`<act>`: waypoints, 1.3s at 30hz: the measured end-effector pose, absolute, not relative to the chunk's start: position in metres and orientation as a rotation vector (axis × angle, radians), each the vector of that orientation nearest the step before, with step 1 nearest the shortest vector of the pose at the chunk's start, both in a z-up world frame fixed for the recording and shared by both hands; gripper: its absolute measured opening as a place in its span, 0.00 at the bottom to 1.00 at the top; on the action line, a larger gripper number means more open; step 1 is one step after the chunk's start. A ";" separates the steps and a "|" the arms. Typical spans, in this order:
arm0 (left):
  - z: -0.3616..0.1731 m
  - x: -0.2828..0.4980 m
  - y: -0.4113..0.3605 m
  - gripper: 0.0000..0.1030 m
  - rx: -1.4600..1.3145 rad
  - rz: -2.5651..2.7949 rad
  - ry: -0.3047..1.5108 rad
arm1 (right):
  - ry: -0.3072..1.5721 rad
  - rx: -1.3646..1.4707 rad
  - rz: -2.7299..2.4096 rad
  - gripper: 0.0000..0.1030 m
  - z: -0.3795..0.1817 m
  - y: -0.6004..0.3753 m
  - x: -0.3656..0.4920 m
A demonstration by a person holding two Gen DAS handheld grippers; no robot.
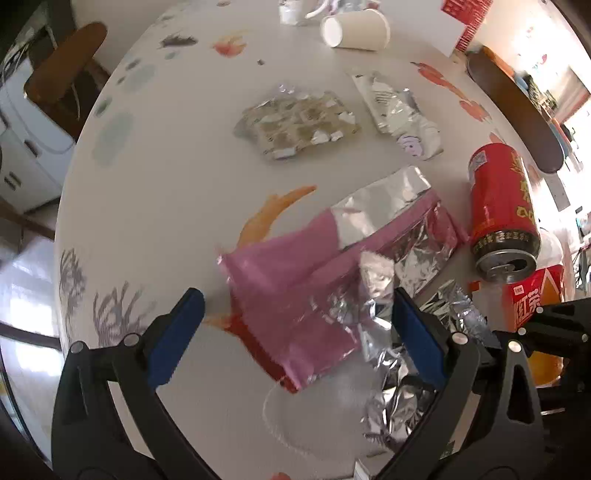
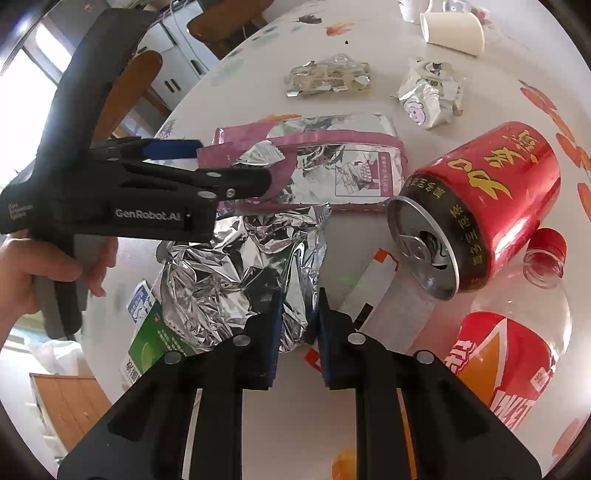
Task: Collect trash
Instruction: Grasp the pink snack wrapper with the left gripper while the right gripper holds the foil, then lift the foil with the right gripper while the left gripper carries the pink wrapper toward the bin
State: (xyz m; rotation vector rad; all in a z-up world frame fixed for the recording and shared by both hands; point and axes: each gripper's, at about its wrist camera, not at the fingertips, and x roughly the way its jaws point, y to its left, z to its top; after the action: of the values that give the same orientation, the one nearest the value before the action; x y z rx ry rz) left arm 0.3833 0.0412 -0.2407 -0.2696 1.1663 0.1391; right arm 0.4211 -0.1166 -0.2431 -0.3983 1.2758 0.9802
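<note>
A pink foil snack bag (image 1: 295,291) lies on the round table, between the spread jaws of my open left gripper (image 1: 295,314); it also shows in the right wrist view (image 2: 332,162), where the left gripper (image 2: 207,162) reaches over its left end. My right gripper (image 2: 299,317) is shut on a crumpled silver foil bag (image 2: 236,273), which also shows in the left wrist view (image 1: 391,369). A red drink can (image 2: 491,199) lies on its side to the right; it also shows in the left wrist view (image 1: 502,206).
A plastic bottle with a red-orange label (image 2: 509,350) lies at the right. A tipped paper cup (image 1: 354,29), a flat foil wrapper (image 1: 299,125) and a crumpled white wrapper (image 1: 399,110) lie farther back. A green carton (image 2: 151,339) sits at the near left edge. Chairs stand around the table.
</note>
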 end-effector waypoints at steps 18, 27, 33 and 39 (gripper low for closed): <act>-0.236 0.388 0.024 0.39 -0.121 0.155 1.154 | 1.276 -0.398 0.982 0.13 -0.245 -0.115 0.424; -0.231 0.379 0.020 0.03 -0.117 0.132 1.143 | 1.267 -0.391 0.984 0.13 -0.244 -0.115 0.422; -0.219 0.372 0.022 0.01 -0.145 0.141 1.099 | 1.252 -0.386 0.986 0.13 -0.237 -0.116 0.419; -0.197 0.363 0.029 0.01 -0.156 0.151 1.056 | 1.232 -0.363 0.993 0.13 -0.227 -0.116 0.418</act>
State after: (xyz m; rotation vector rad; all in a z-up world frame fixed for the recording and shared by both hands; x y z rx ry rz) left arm 0.3634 0.0286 -0.1965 -0.1562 1.0560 0.1506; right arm 0.4181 -0.1157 -0.2269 -0.3633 1.2325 0.9932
